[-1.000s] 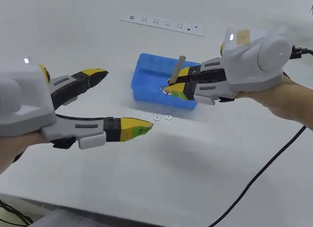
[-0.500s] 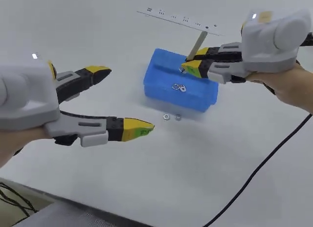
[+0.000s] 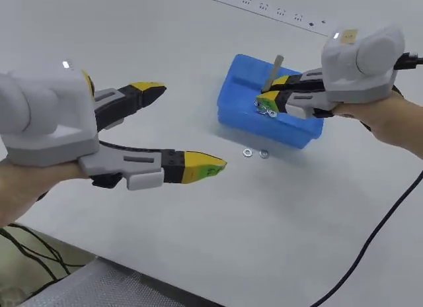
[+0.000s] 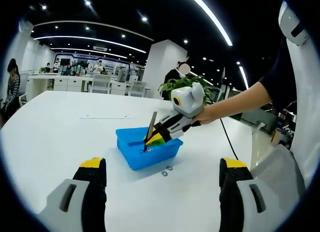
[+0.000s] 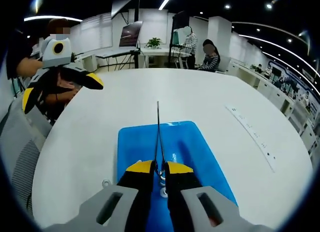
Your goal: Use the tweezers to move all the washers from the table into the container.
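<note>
Our right gripper (image 3: pixel 269 95), jaws nearly closed, pinches the slim grey metal tweezers (image 3: pixel 275 70) over the blue rectangular plastic container (image 3: pixel 241 118). The tweezers stand steeply, tips down inside the container and blunt end tilted away from us. Two small metal washers (image 3: pixel 248 152) lie on the white table (image 3: pixel 198 241) just beside the container. Our left gripper (image 3: pixel 192 128) hangs wide open, empty and well apart.

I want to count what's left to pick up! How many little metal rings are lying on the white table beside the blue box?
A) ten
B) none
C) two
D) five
C: two washers lie side by side on the table, just in front of the blue container.
</note>
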Tool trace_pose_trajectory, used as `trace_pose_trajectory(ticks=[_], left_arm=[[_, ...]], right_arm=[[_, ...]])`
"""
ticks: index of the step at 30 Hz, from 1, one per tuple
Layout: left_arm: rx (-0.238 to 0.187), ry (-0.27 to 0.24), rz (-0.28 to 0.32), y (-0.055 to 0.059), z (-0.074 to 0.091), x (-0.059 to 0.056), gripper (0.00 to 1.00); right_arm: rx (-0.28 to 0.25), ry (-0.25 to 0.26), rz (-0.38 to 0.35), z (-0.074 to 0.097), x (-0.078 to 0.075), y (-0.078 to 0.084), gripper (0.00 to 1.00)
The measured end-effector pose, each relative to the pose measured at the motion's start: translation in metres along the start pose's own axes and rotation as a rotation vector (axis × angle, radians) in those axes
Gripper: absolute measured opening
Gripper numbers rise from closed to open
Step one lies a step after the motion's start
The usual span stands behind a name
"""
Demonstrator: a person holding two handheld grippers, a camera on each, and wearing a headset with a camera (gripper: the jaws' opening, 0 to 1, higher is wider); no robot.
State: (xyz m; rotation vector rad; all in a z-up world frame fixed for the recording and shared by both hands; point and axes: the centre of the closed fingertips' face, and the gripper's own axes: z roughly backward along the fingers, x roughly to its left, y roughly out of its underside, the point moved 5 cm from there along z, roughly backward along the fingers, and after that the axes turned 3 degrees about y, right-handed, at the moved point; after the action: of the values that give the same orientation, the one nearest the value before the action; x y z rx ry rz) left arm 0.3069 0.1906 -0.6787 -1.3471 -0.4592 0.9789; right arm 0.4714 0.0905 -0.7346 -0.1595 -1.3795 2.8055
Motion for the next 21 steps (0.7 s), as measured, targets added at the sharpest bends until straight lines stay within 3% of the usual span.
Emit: trace_pose_trajectory(ticks=[21], left_arm=[[0.010, 0.012, 0.006, 0.0029, -0.0023, -0.0013, 0.98]], right_arm=[[0.003, -0.001, 0.003, 0.0013, -0.0004, -0.0002, 0.11]])
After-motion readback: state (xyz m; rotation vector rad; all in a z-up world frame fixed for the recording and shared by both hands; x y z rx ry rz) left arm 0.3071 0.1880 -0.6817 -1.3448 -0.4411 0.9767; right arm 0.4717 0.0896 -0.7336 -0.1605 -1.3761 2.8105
